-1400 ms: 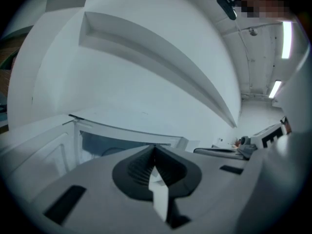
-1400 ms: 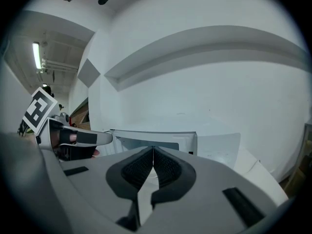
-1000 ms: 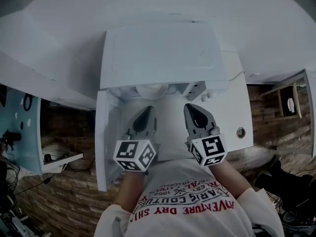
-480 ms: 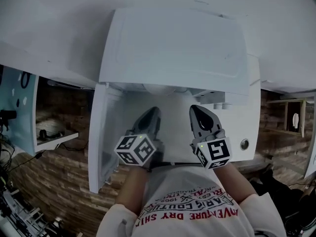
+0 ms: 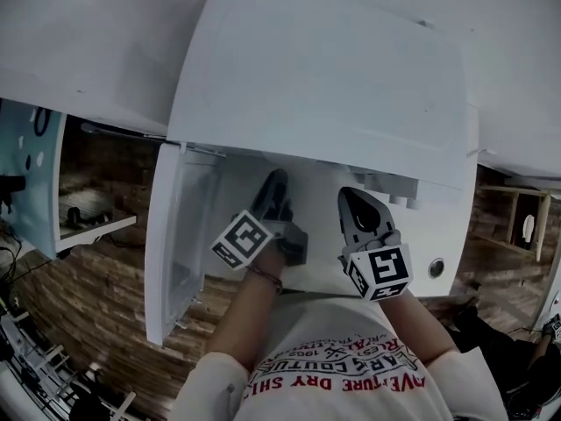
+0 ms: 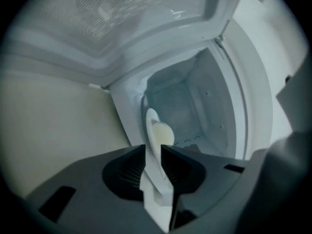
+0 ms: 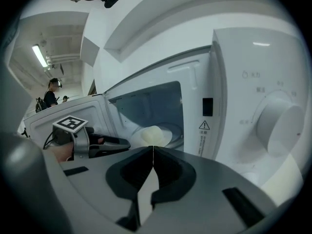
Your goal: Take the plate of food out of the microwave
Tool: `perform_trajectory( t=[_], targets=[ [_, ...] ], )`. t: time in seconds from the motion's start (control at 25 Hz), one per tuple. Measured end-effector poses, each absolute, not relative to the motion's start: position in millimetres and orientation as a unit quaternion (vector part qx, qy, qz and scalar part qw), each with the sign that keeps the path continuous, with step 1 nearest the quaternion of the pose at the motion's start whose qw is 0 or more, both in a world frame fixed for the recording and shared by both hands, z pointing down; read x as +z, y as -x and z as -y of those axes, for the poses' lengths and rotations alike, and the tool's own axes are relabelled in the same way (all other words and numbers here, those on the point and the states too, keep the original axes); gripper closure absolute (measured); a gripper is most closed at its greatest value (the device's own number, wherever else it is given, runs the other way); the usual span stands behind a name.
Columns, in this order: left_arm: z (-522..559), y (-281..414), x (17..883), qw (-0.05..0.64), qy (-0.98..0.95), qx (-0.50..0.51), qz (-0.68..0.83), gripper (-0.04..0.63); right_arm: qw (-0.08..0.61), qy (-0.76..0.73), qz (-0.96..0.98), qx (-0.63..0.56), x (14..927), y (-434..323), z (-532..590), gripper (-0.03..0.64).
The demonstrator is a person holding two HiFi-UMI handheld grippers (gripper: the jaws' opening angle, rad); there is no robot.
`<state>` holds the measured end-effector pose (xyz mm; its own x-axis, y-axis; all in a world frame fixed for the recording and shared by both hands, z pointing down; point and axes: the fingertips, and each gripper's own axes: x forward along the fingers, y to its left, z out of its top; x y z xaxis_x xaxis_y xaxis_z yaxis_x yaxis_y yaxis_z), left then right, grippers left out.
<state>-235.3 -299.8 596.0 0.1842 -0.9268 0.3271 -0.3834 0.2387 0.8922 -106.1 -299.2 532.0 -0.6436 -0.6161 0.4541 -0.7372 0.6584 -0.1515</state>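
Observation:
The white microwave [image 5: 324, 77] stands with its door [image 5: 166, 235] swung open to the left. Inside on the cavity floor sits a white plate [image 7: 169, 130] with a pale lump of food [image 7: 151, 134]. My left gripper [image 5: 278, 182] is rolled on its side and reaches into the cavity. In the left gripper view the plate [image 6: 152, 126] shows edge-on, and its rim fills the narrow gap of the left gripper [image 6: 153, 147], which is shut on it. My right gripper [image 5: 352, 202] is shut with nothing held, in front of the opening; its tips meet [image 7: 152, 148].
The control panel with a round knob [image 7: 278, 123] is right of the opening. The open door [image 7: 63, 111] stands left of my left gripper [image 7: 127, 141]. The white counter edge [image 5: 429, 266] lies below. A person [image 7: 51, 94] stands far off at the left.
My left gripper has rolled onto its side and gone forward into the cavity to the plate. The right gripper has hardly moved. The head view has come closer to the microwave.

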Motion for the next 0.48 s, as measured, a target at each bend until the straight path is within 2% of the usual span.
perform_trajectory(
  t=[0.16,0.48],
  targets=[
    [311.2,237.4,601.3,0.554,-0.531,-0.301,0.566,0.494,0.194,-0.379,0.889,0.17,540.1,103.9,300.1,0.604],
    [326.9,231.6,600.1,0.575,-0.524,-0.333,0.533,0.496,0.199,-0.356,0.896,0.174,549.1,103.9,300.2,0.604]
  ],
)
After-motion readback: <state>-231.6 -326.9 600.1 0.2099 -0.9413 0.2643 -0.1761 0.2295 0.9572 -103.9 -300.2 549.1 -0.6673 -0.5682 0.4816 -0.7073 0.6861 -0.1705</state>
